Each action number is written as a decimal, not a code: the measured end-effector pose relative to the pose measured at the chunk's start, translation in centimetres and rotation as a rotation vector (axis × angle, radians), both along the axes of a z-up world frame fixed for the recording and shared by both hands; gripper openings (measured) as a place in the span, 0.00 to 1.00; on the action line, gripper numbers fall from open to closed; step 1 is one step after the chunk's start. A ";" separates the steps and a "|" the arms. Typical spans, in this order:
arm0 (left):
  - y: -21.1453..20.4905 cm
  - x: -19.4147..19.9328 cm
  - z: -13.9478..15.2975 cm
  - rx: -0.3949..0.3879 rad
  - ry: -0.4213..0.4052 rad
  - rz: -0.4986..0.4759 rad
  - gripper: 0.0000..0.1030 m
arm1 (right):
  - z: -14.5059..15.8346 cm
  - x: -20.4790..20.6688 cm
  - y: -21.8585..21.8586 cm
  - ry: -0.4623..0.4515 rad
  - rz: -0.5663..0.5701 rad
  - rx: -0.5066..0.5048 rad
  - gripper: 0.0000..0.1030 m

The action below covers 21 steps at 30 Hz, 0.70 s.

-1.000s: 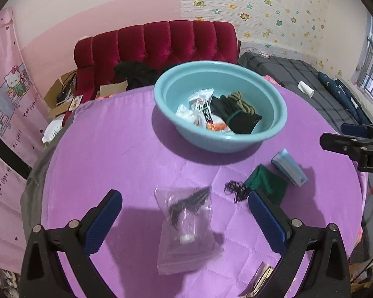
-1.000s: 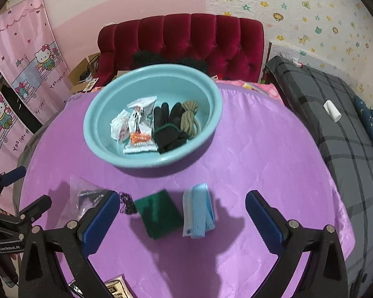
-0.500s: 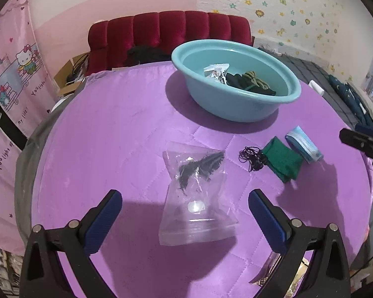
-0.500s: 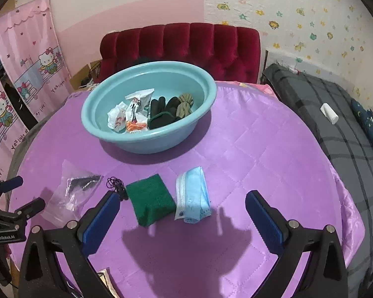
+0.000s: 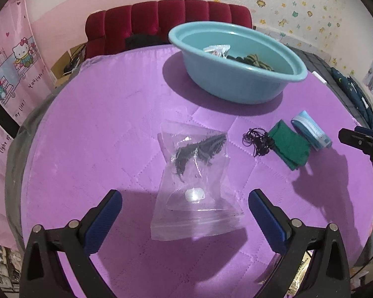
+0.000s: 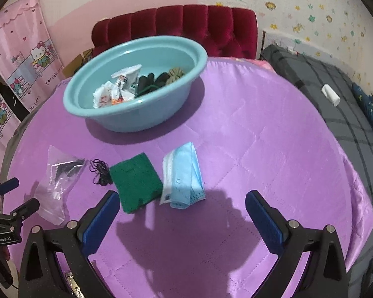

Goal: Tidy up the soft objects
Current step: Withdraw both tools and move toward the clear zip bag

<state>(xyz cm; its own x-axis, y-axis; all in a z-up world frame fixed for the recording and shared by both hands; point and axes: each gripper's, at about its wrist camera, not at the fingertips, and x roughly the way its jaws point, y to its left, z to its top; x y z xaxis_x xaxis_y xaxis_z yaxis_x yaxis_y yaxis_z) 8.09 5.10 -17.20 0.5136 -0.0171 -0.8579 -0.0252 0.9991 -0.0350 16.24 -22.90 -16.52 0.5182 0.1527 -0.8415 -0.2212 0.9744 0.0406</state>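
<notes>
Basin (image 6: pixel 126 114): already holding snack packets and dark gloves. Lying outside it on the worktop (image 6: pixel 261 136): clear bag (image 5: pixel 196 181), black cord (image 5: pixel 257 141), green cloth (image 6: pixel 135 182), blue masks (image 6: pixel 184 176); all awaiting sorting. Left gripper (image 5: pixel 185 219) and right gripper (image 6: pixel 182 219): both hovering spread wide, holding nothing. Surface: quilted purple cover. Room: red sofa (image 6: pixel 176 27), pink wall.

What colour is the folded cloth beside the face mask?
Dark green folded cloth, left of the light blue face mask; clearest in the right wrist view.
</notes>
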 end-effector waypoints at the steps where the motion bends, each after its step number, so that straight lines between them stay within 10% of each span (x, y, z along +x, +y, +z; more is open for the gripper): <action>1: -0.1 0.2 -0.3 0.000 0.008 -0.002 1.00 | -0.3 0.2 -0.1 0.011 -0.008 0.000 1.00; 21: 0.0 4.1 -4.7 -0.013 0.105 0.014 1.00 | -5.4 5.6 -1.9 0.147 -0.069 0.052 0.90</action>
<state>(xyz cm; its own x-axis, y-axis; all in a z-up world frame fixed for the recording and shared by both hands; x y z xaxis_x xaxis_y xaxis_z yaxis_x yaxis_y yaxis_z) 12.24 5.06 -21.91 0.4208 -0.0224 -0.9069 -0.0430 0.9981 -0.0446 21.88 -24.83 -21.96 0.4005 0.1664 -0.9010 -0.1420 0.9828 0.1184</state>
